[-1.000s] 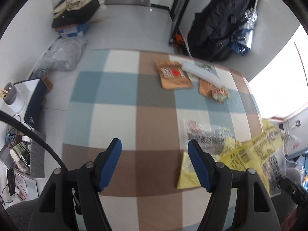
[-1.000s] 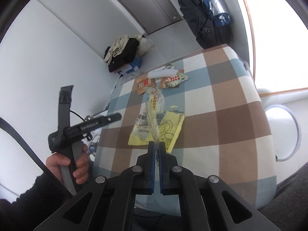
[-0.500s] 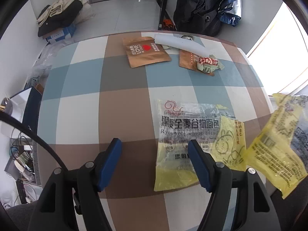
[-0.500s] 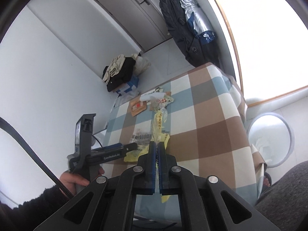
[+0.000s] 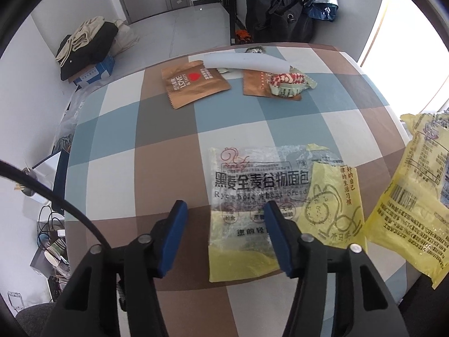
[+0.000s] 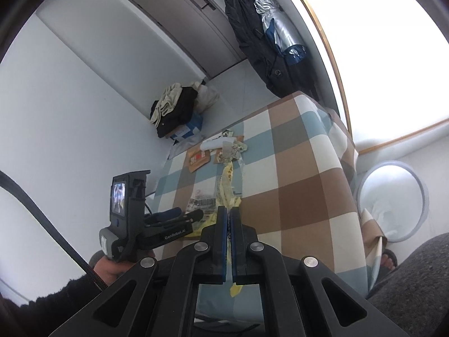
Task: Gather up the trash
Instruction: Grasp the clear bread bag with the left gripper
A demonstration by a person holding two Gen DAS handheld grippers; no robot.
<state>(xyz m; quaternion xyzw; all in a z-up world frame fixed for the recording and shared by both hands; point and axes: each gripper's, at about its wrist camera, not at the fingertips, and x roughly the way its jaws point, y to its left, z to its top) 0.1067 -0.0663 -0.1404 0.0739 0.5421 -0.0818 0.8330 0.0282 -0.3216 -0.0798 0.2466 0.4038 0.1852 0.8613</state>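
My right gripper (image 6: 230,213) is shut on a yellow plastic wrapper (image 6: 228,179), held edge-on above the checked table; the same wrapper (image 5: 412,196) hangs at the right of the left wrist view. My left gripper (image 5: 224,213) is open, hovering over a clear and yellow bread bag (image 5: 261,193) that lies flat on the tablecloth. It also shows in the right wrist view (image 6: 174,214). At the far side lie a brown LOVE sachet (image 5: 195,82), a second brown sachet (image 5: 256,84), a red-and-green candy wrapper (image 5: 290,84) and a white paper roll (image 5: 244,61).
The checked tablecloth (image 5: 168,129) covers a rounded table. A white round bin (image 6: 390,199) stands on the floor right of the table. Clothes on a box (image 5: 87,45), a black coat (image 5: 280,5) and cables and clutter (image 5: 50,241) surround it.
My left gripper has moved forward and lower over the bread bag, still open. My right gripper has lifted the yellow wrapper away to the right and higher.
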